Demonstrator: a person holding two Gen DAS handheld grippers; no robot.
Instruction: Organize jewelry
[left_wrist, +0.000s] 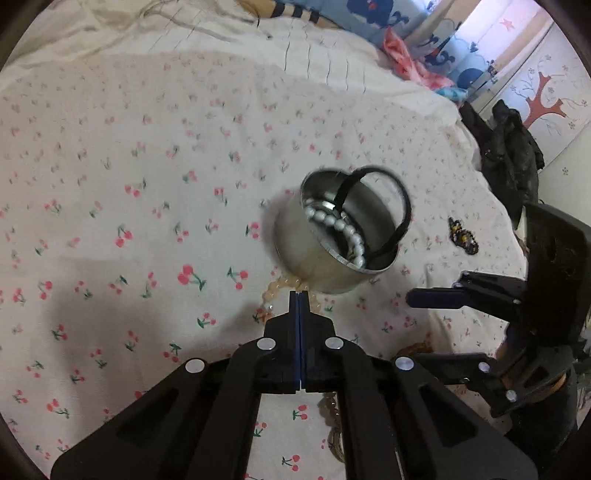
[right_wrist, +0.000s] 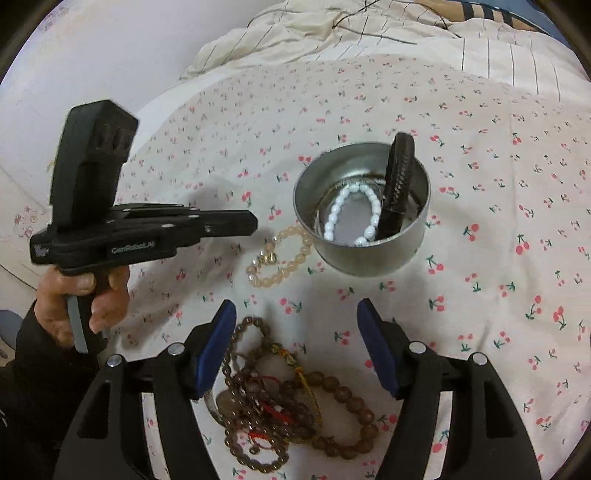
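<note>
Left wrist view: left gripper (left_wrist: 299, 295) pressed closed, empty, at centre-bottom just before peach bead bracelet (left_wrist: 271, 291); steel bowl (left_wrist: 295, 236) at centre held white bead bracelet (left_wrist: 341, 230) and black bangle (left_wrist: 391, 206).

Right wrist view: right gripper (right_wrist: 296, 314) spread wide, empty, over brown bead tangle (right_wrist: 291, 402) at bottom centre.

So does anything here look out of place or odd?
The black bracelet stands on edge, poking above the metal bowl's rim instead of lying flat like the white bead bracelet. The brown bead strands lie tangled.
</note>
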